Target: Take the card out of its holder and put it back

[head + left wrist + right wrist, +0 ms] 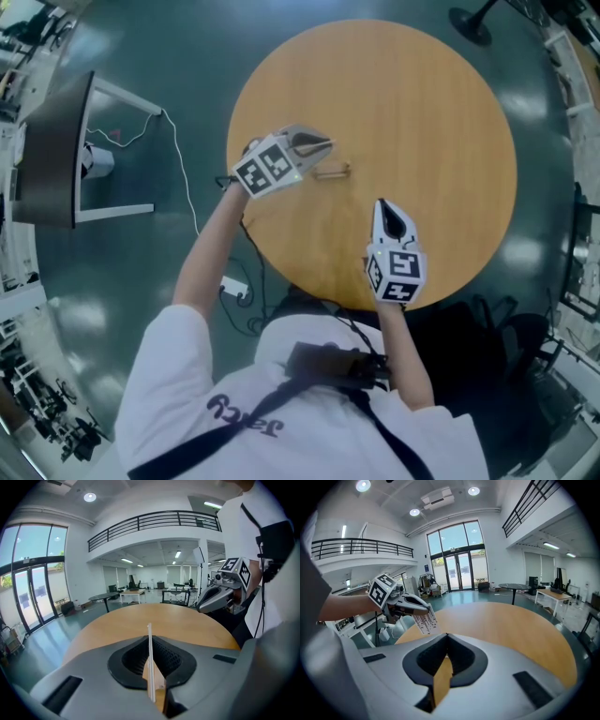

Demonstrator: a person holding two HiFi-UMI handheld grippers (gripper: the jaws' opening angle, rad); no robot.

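We see the card [425,620], white with rows of dark print on its face, out of its holder and held above the worktop. It is pinched along its top edge by the left gripper [323,147], whose jaws are closed tight on it. In the left gripper view the card shows only as a thin pale line, edge-on, standing upright between the two dark pads. In the right gripper view it hangs down from the jaw tips with its printed face turned our way. The holder [330,171], a small low brownish piece, lies on the worktop just beside the left gripper's tip, apart from the card. The right gripper [382,204] is nearer the person, over the near side of the worktop and well apart from the holder. Its jaws are pressed together with nothing between them, and only bare wood shows past them. Each gripper carries a cube with black and white square markers at its back. The worktop [422,141] is a round disc of light wood, with nothing else on it that we can make out. The person [309,412], in a white short-sleeved shirt with a dark strap across it, reaches both bare forearms over its near edge. Around the worktop is a dark green glossy floor [159,56], where a white cable [183,178] trails at the left.
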